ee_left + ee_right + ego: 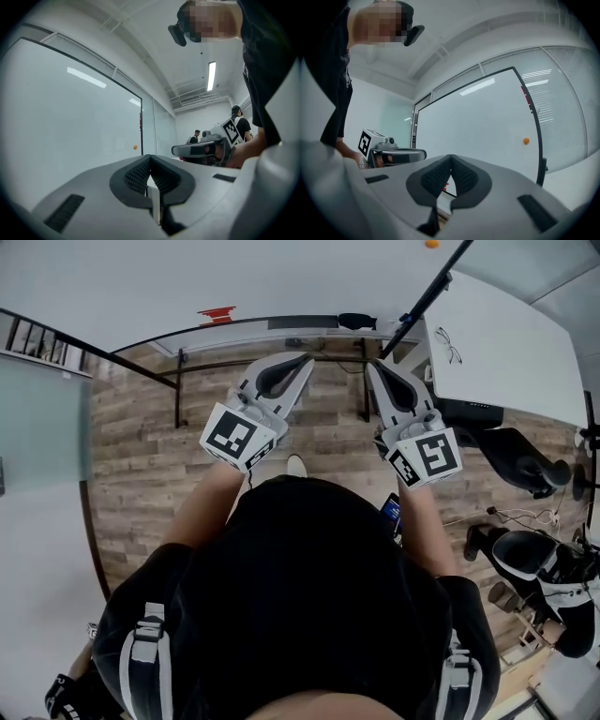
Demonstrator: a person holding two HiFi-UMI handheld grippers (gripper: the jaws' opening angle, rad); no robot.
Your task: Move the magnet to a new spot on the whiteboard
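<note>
The whiteboard [478,122] stands tall in a dark frame, its face bare white. The person holds both grippers out level towards it. The left gripper [150,157] has its ribbed pads pressed together on nothing, and the right gripper [451,156] is likewise pressed together and empty. Each carries a marker cube [237,435] printed with black-and-white squares, with no readable lettering. The magnet [526,140], a small round orange dot, sticks to the board near its right edge, about mid-height, well apart from both grippers.

Whiteboard [487,122] looks smooth and glossy, floor [141,465] is matt wood planks, pads [138,176] on my left gripper [150,158] are knobbly matt black.
</note>
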